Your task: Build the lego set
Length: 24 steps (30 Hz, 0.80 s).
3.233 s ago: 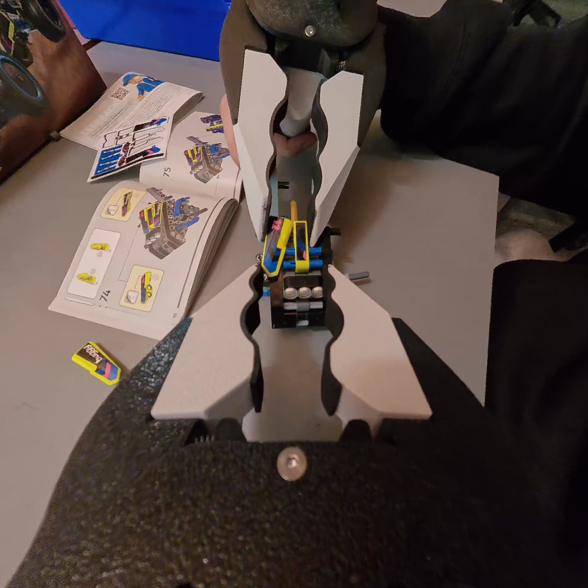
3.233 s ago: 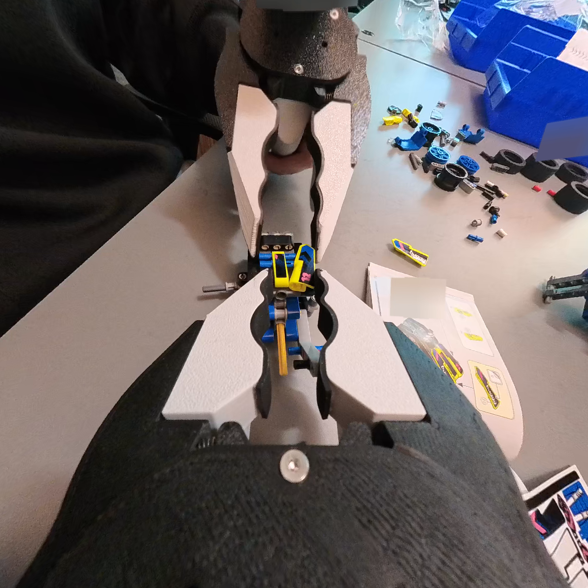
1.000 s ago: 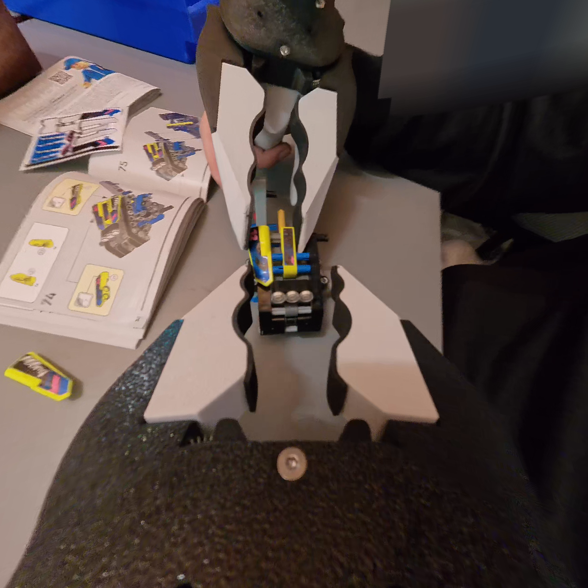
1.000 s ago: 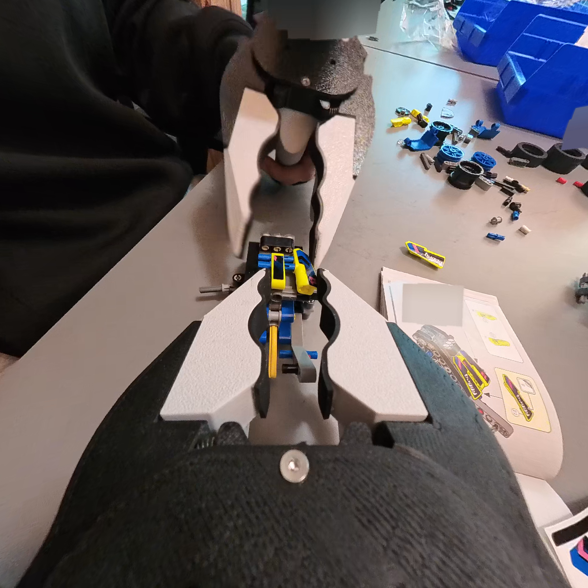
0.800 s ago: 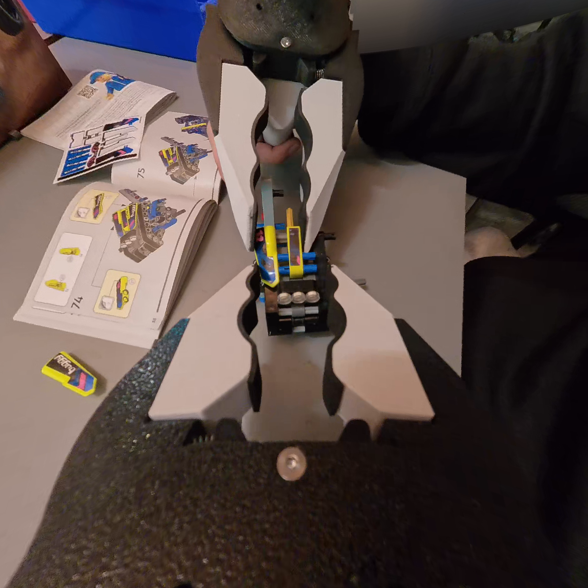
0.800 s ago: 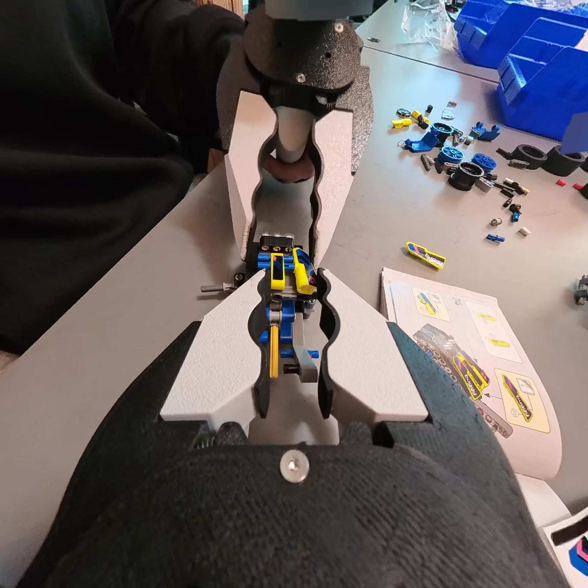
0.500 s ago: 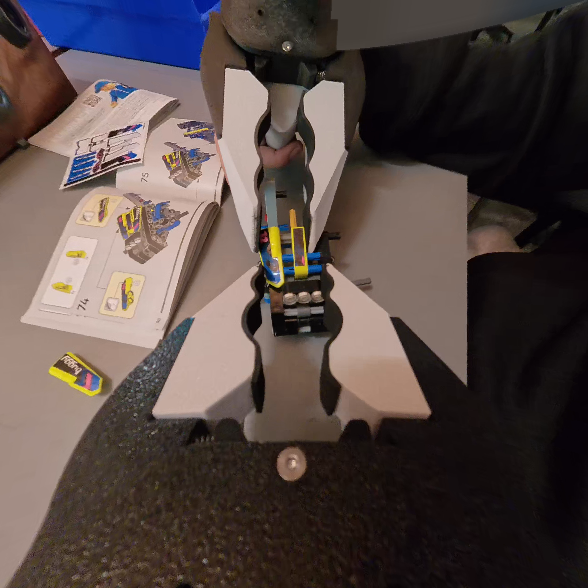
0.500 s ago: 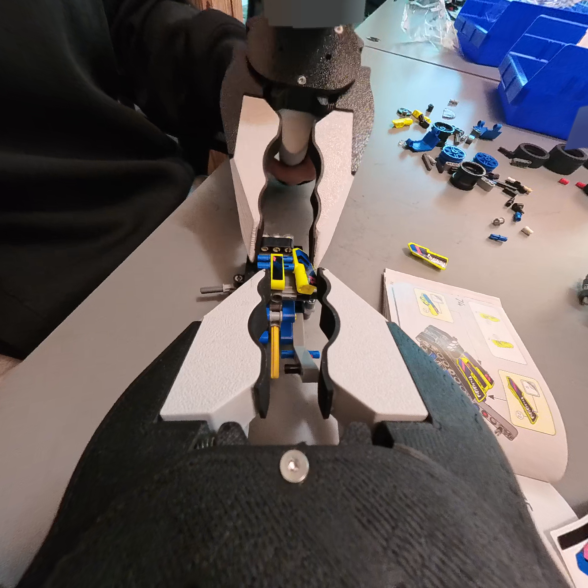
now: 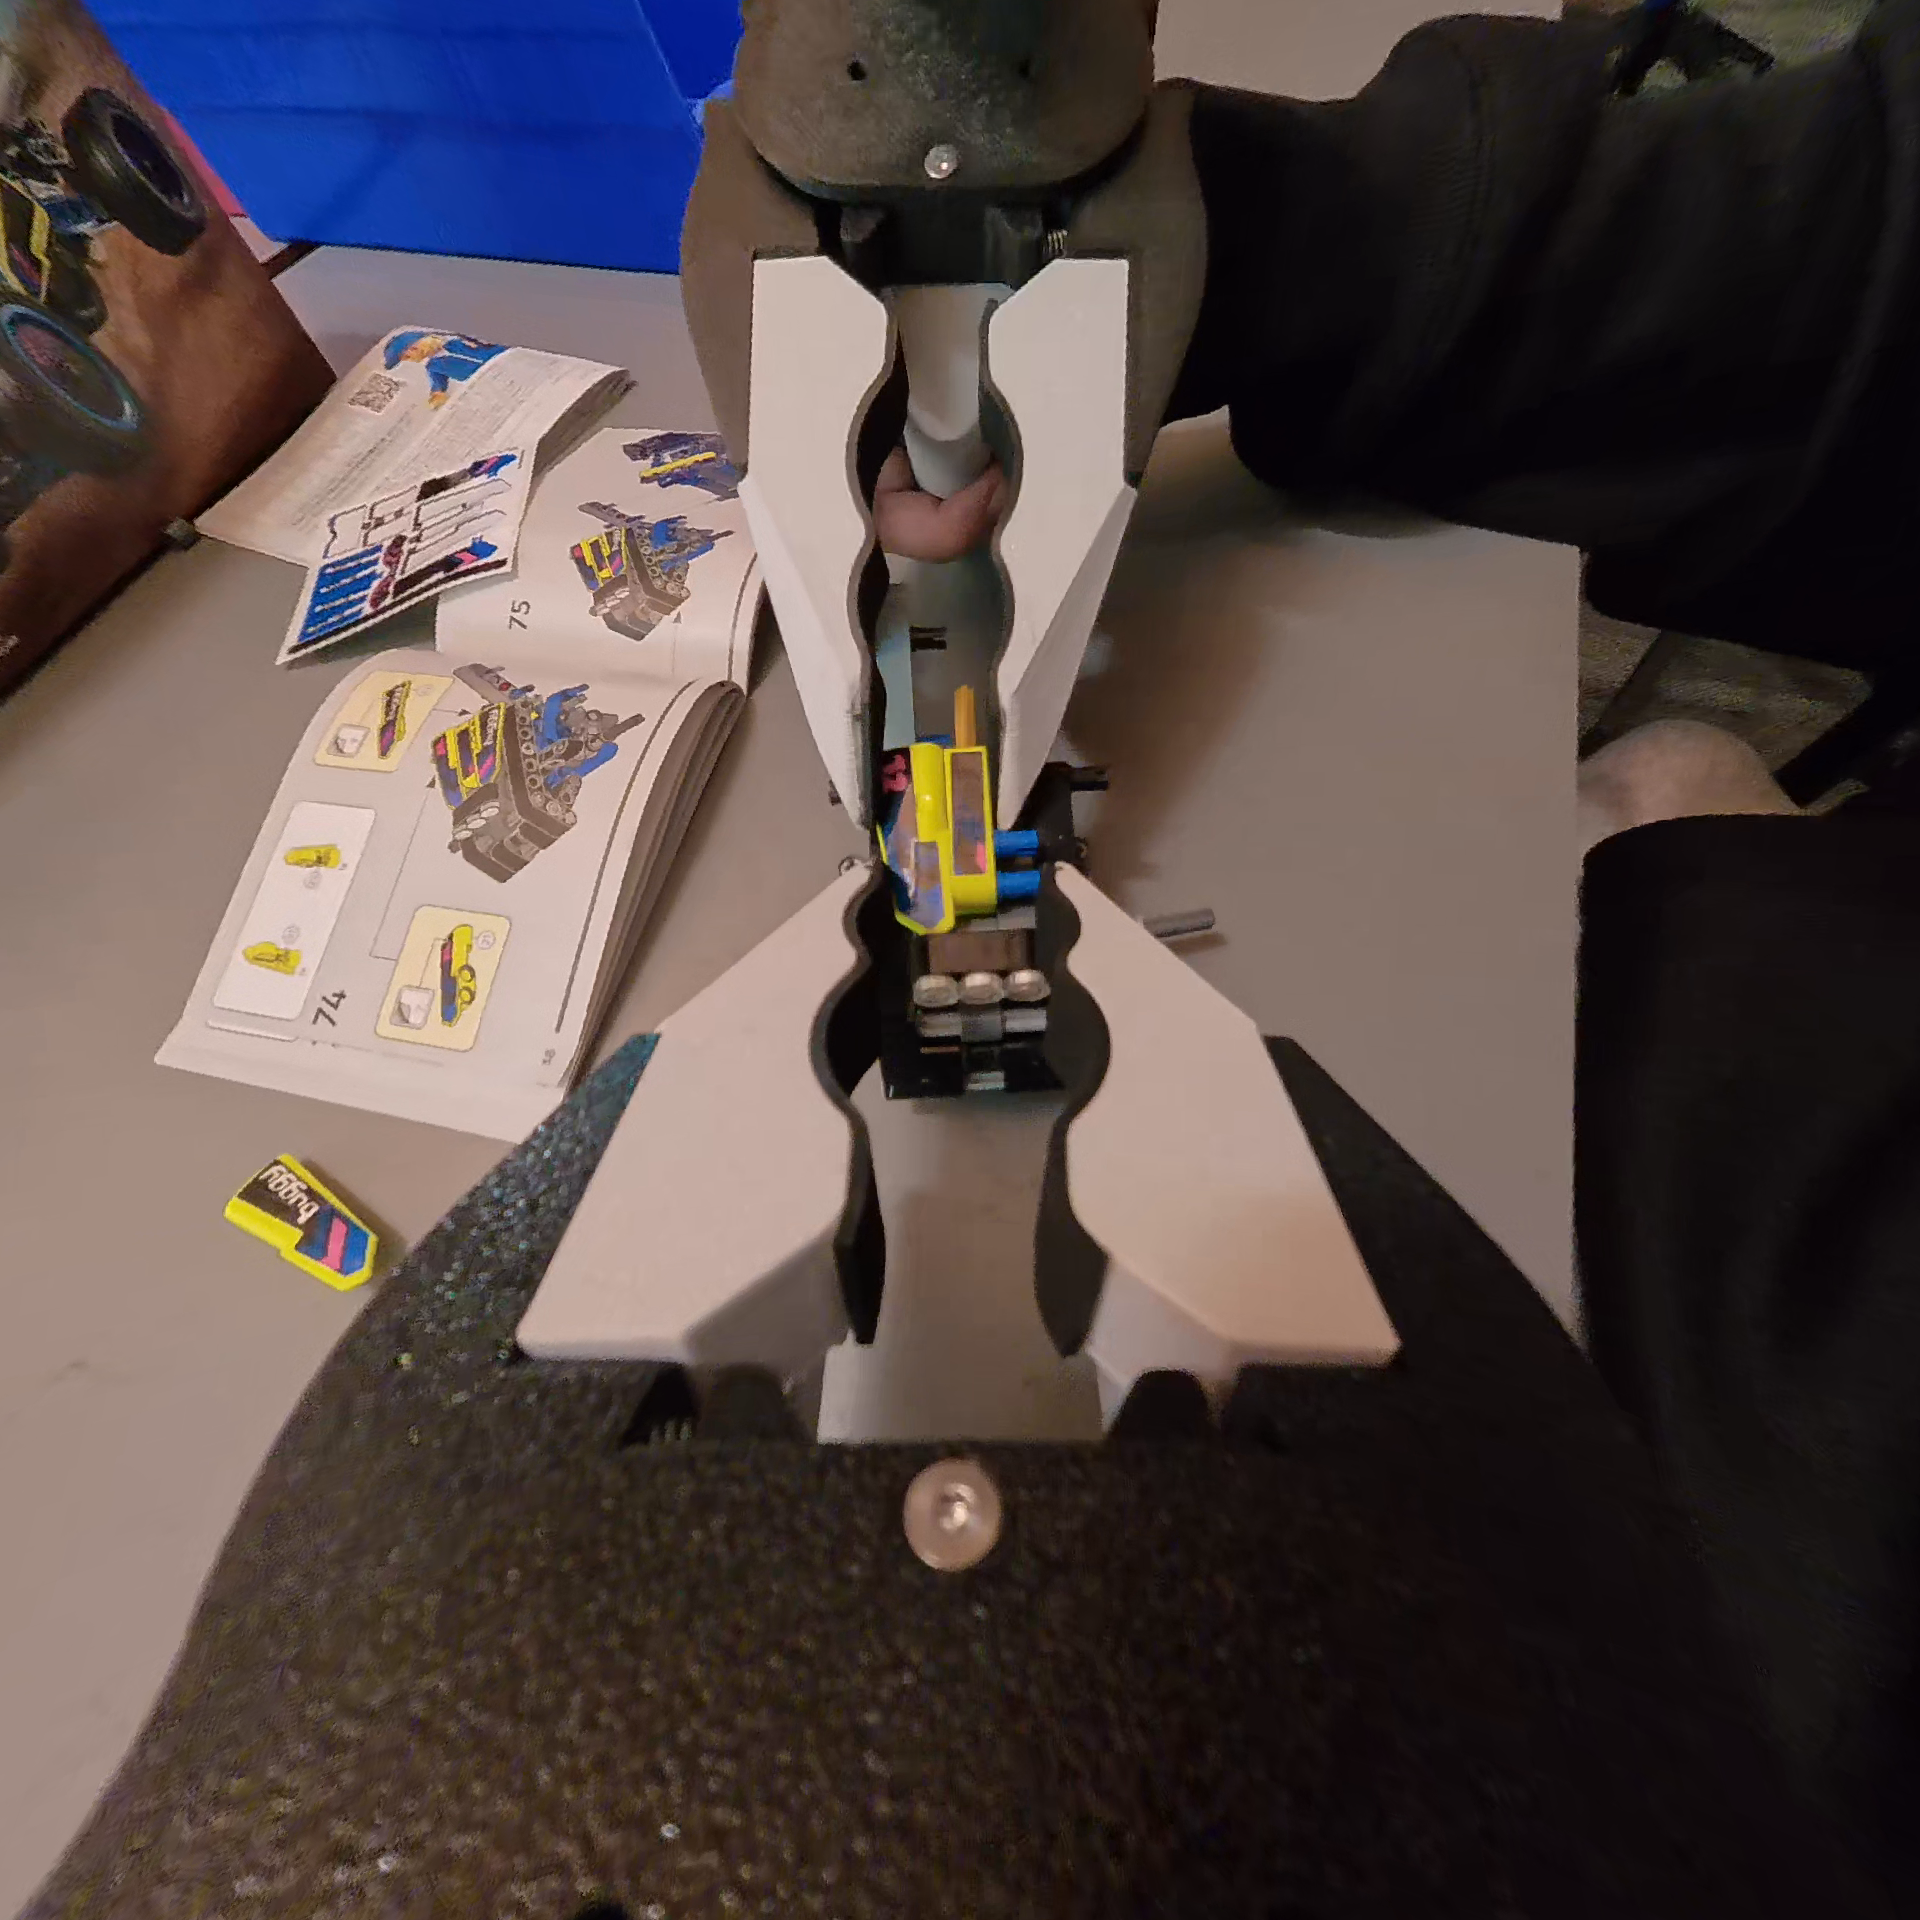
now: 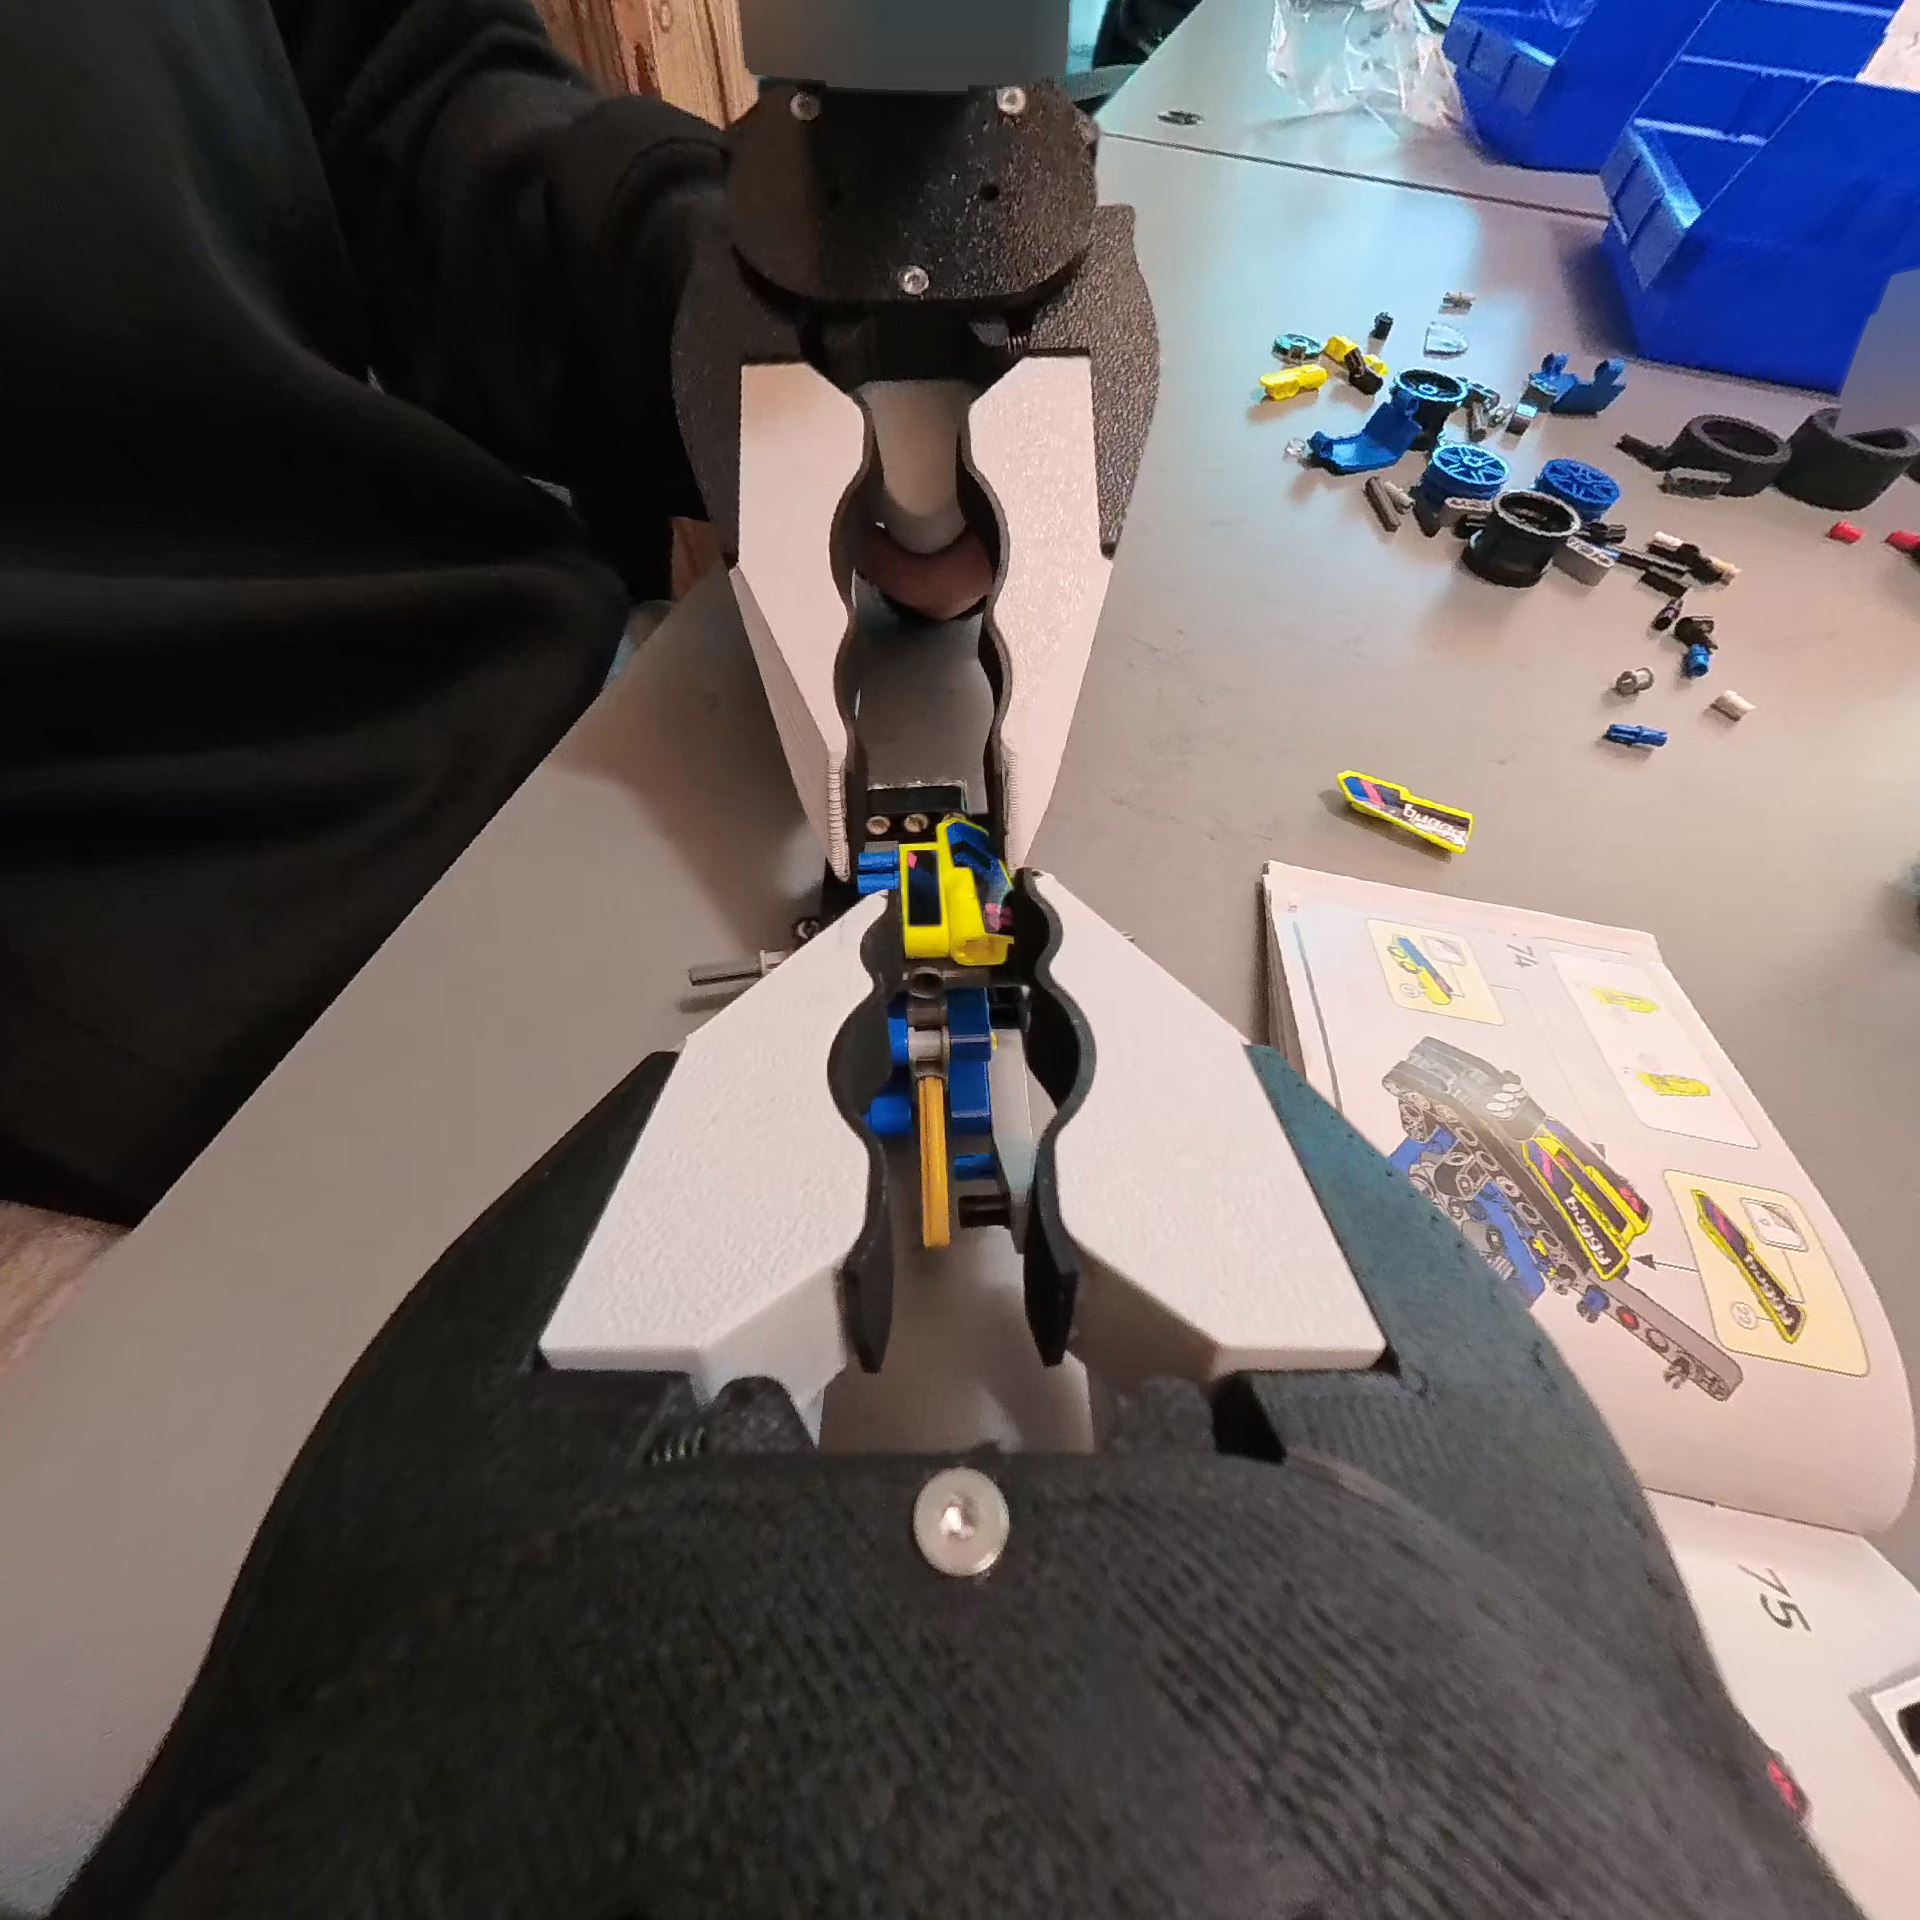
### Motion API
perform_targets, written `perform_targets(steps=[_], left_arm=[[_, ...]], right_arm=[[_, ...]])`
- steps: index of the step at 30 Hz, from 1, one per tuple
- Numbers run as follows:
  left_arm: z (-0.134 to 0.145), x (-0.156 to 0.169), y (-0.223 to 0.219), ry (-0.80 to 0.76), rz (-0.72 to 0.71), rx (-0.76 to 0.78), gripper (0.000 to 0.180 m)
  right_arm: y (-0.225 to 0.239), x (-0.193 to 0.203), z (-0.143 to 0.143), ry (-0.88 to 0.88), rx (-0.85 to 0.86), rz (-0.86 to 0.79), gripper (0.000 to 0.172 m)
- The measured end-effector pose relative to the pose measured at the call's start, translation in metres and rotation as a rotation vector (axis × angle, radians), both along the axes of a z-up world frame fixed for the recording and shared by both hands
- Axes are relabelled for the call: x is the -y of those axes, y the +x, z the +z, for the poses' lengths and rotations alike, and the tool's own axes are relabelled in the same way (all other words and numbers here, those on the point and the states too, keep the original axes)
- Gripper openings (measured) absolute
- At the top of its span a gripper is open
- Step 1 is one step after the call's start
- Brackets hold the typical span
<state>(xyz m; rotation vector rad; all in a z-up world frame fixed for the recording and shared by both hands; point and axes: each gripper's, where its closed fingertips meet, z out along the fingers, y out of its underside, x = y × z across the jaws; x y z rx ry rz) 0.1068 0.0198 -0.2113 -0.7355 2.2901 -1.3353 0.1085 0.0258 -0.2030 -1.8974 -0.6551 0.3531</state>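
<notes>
Grey table (image 10: 1299,582) w/ open instruction booklet (image 9: 416,883), sticker sheet (image 9: 405,566), yellow panel (image 9: 301,1221), loose bricks & tyres (image 10: 1507,499).

The brown printed cardboard box (image 9: 94,343) runs off the left edge, and the blue plastic bins (image 10: 1756,156) off the top right. A flat grey patch (image 10: 904,42) blurs the space above the far hand-held gripper (its handle unseen). The scattered small pins (image 10: 1662,675) are too tiny to identify.

Left hand-held gripper (image 9: 961,883) clamping brick model (image 9: 971,977), open booklet (image 9: 416,852) beside

L tool (image 9: 961,883), R tool (image 10: 951,914), tip-to-tip, both clamped
</notes>
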Motion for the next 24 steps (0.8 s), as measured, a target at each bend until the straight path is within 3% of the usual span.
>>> perform_targets(steps=[1,9,11,15,18,20,24], left_arm=[[0.0,0.0,0.0,-0.006,0.004,0.003,0.024],[0.002,0.0,0.001,-0.078,0.008,-0.058,0.026],[0.007,-0.003,-0.001,-0.094,-0.013,-0.059,0.043],[0.021,-0.057,0.027,-0.114,0.147,-0.034,0.041],[-0.01,-0.114,0.049,0.055,0.34,-0.129,0.036],[-0.026,-0.117,0.054,0.102,0.354,-0.196,0.035],[-0.04,-0.126,0.072,0.176,0.451,-0.181,0.034]], right_arm=[[0.0,0.0,0.0,0.003,0.003,-0.002,0.018],[0.004,-0.001,0.001,0.003,-0.009,-0.016,0.019],[0.005,-0.001,0.001,0.003,-0.009,-0.025,0.021],[0.008,-0.003,-0.002,-0.003,0.017,-0.057,0.028],[0.01,-0.004,-0.002,-0.008,0.016,-0.074,0.033],[0.009,-0.002,-0.002,-0.013,0.017,-0.074,0.039],[0.01,0.003,0.008,0.005,0.029,-0.079,0.048]])
